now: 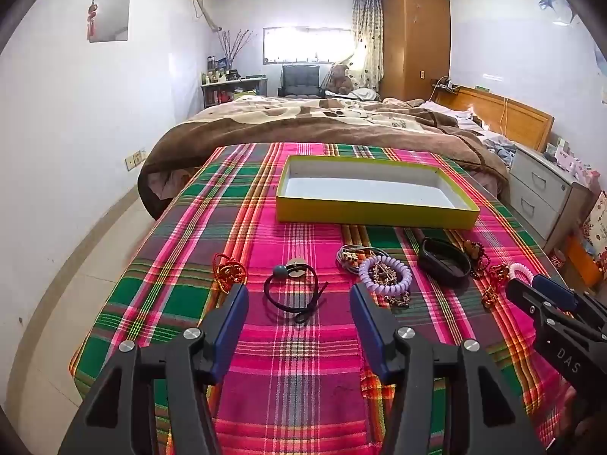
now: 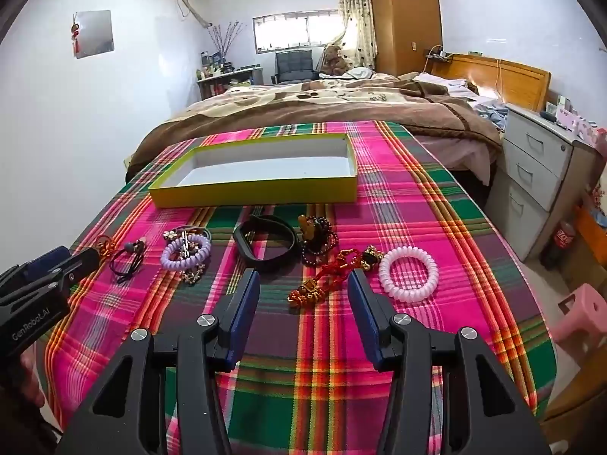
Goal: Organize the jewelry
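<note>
in the left wrist view, the left claw (image 1: 299, 291) hangs over the plaid-covered desk (image 1: 182, 242) with its two blue pads spread wide and nothing between them. the landmark here is the yellow box (image 1: 373, 215), a shallow tray with a pale floor, lying open at the far side of the desk. nearer the camera than the box runs a loose row of jewelry: a red knot charm (image 1: 227, 273) farthest to its left, then a dark hair tie (image 1: 294, 295) with a grey bead, then a lilac coil band (image 1: 385, 276) lying on a gold beaded piece, with grey elastic loops just behind it. a black strap (image 1: 444, 262) sits close to the box's near right corner. the right claw (image 1: 529, 294) enters from the right edge, beside a white coil band (image 1: 521, 270); from this side its gap cannot be judged.

in the right wrist view, the right claw (image 2: 303, 278) is also wide open and holds nothing. a red and gold bracelet (image 2: 322, 278) lies on the cloth in line with its gap. the white coil band (image 2: 408, 273) rests just right of the right pad. the yellow box (image 2: 261, 191) lies beyond the row, empty inside. the black strap (image 2: 265, 248) and a dark bead bracelet (image 2: 318, 239) lie nearest the box's front wall. the left claw (image 2: 81, 258) shows at the left edge.
</note>
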